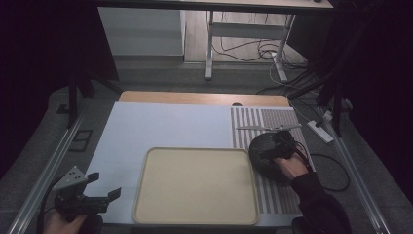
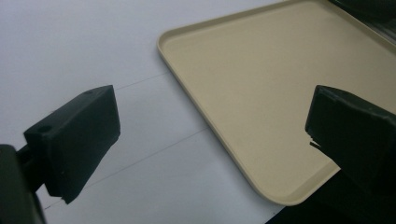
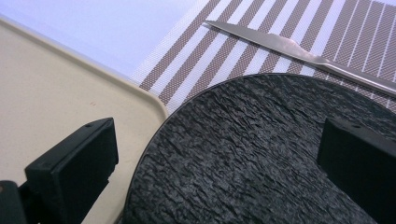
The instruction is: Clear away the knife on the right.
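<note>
High view: my left gripper (image 1: 100, 187) hovered over the near-left corner of the white table (image 1: 160, 126), its jaws spread and holding nothing, just left of the beige tray (image 1: 196, 185). My right gripper (image 1: 273, 144) sat over the black plate (image 1: 261, 161), which lay on the striped placemat (image 1: 277, 122) touching the tray's right edge. A knife (image 1: 268, 127) lay on the mat just beyond the plate.

Left gripper view: my left gripper (image 2: 210, 135) had its jaws wide apart with only the white table (image 2: 70, 42) and the near-left corner of the tray (image 2: 261, 93) between them.

Right gripper view: my right gripper (image 3: 219, 158) stood open over the textured black plate (image 3: 243, 154), one jaw above the tray (image 3: 56, 93), the other above the plate; whether either touched the plate I could not tell. The knife (image 3: 289, 49) lay on the striped placemat (image 3: 224, 46) past the plate's far rim.
</note>
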A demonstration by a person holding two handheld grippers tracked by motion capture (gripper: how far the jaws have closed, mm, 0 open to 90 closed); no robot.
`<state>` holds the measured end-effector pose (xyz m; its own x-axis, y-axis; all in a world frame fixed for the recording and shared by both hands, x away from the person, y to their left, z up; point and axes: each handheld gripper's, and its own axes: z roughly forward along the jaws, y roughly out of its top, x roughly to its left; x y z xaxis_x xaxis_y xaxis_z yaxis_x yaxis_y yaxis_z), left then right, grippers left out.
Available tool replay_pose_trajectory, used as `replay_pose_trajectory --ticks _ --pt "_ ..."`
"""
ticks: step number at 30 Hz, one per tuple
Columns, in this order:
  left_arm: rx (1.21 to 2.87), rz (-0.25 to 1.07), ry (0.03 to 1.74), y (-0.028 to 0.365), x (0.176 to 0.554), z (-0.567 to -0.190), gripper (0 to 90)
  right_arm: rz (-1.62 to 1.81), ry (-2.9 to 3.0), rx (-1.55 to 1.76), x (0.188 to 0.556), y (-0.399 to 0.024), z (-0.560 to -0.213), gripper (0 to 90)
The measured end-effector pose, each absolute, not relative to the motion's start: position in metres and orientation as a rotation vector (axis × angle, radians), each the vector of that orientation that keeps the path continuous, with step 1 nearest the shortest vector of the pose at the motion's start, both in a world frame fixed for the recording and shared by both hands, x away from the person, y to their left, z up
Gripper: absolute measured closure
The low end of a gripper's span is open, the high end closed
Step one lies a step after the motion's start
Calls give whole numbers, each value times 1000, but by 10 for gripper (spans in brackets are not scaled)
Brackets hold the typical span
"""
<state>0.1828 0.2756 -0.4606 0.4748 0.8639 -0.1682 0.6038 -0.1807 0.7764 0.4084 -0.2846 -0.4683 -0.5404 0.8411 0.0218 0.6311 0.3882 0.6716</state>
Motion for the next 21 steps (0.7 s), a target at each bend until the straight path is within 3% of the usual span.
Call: replay_pose_trajectory --ticks 21 --pt "1892 395 1225 275 183 -461 29 782 2316 1389 449 -286 -481 0"
